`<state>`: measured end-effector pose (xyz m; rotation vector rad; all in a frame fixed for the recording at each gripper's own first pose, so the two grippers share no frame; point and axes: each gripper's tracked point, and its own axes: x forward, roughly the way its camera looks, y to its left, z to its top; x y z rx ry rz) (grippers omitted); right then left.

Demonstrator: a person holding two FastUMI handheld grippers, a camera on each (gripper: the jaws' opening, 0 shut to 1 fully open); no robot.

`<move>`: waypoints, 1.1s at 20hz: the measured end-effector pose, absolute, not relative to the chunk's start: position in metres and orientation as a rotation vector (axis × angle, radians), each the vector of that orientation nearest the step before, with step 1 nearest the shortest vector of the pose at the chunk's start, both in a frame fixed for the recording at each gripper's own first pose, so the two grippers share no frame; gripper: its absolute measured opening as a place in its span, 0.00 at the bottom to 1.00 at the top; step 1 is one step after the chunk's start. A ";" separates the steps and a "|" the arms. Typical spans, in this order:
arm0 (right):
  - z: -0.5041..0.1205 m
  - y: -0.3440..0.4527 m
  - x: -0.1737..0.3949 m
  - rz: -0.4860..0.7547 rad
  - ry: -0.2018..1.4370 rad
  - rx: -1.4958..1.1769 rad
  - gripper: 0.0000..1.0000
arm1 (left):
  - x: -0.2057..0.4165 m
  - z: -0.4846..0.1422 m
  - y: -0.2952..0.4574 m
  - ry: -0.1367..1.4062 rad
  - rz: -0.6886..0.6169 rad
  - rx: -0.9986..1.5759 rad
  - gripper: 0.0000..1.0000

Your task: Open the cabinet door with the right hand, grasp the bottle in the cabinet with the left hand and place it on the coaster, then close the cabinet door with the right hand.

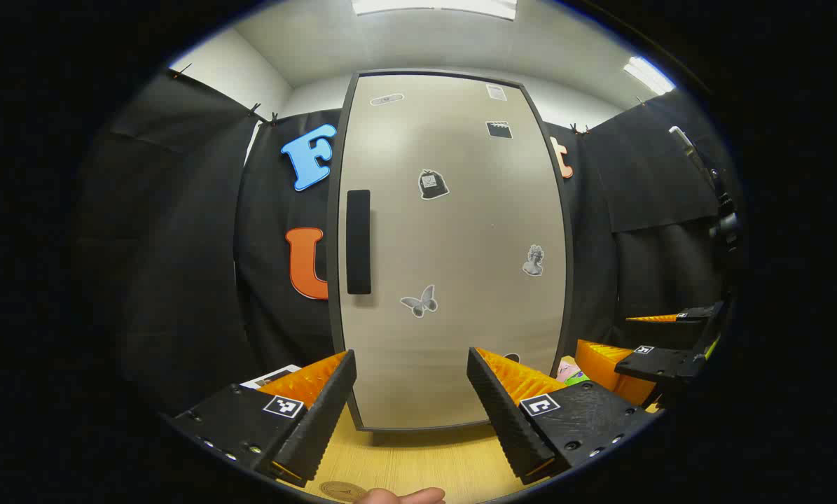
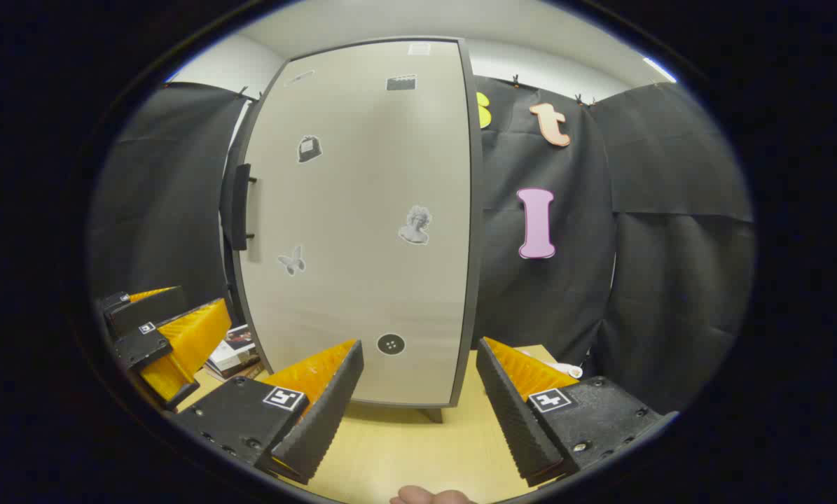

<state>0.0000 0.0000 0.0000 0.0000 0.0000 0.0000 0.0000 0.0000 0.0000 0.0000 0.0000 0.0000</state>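
The left gripper view faces the shut cabinet door [image 1: 453, 252] head-on, its dark handle [image 1: 358, 241] at the door's left edge and a round coaster [image 1: 341, 490] on the worktop [image 1: 418, 462] below, whereas the right gripper view takes the door obliquely and adds a stack of books [image 2: 232, 353] beside the cabinet. Each hand-held gripper, left [image 1: 411, 406] and right [image 2: 418, 409], hovers level before the door with fingers apart and nothing between them. The door stickers carry no legible writing.
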 end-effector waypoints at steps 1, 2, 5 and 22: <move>0.001 0.001 -0.001 -0.002 -0.005 0.008 1.00 | -0.002 0.001 0.002 -0.005 0.000 -0.004 0.96; 0.001 0.002 -0.001 -0.004 -0.007 0.011 1.00 | -0.004 0.002 0.004 -0.008 0.002 -0.008 0.96; 0.001 0.008 -0.003 -0.006 -0.009 0.020 1.00 | -0.006 0.007 0.011 -0.019 0.007 -0.010 0.96; 0.037 0.018 -0.043 -0.120 -0.151 0.022 1.00 | -0.006 0.013 0.007 -0.069 -0.075 0.013 0.96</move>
